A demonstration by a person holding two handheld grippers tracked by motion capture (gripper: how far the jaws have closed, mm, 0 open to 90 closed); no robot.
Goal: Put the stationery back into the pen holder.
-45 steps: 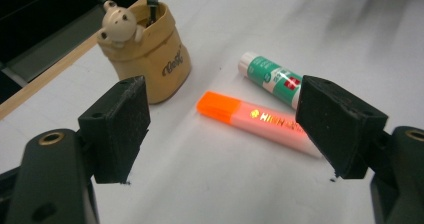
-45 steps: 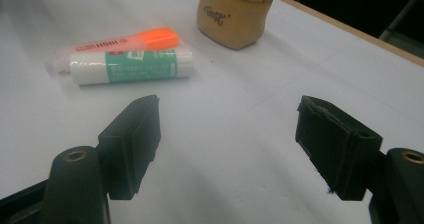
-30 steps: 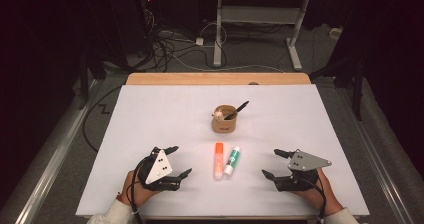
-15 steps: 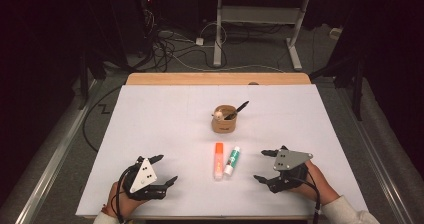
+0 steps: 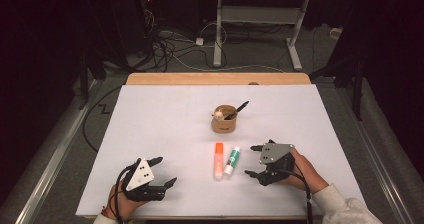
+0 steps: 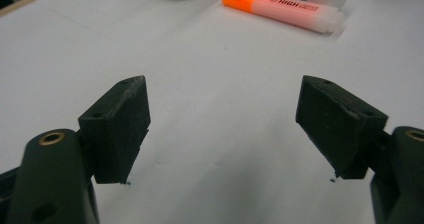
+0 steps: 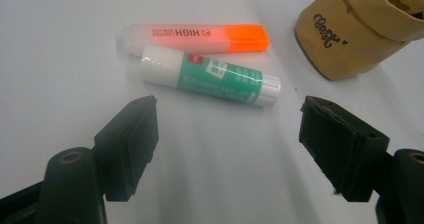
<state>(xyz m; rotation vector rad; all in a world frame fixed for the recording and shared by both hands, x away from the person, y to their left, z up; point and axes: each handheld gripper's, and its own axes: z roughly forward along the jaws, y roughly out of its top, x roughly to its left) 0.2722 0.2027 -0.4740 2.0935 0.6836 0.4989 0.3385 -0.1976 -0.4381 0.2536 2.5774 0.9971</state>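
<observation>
Black jaws of right gripper [image 5: 256, 161] are gaping wide, holding nothing, facing glue stick [image 7: 210, 75]; left gripper [image 5: 163, 172] is likewise gaping, empty.

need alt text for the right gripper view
The right tool, jaws wide open, points at a green-and-white glue stick lying beside an orange highlighter on a white table. A brown paper cup stands at upper right.
</observation>
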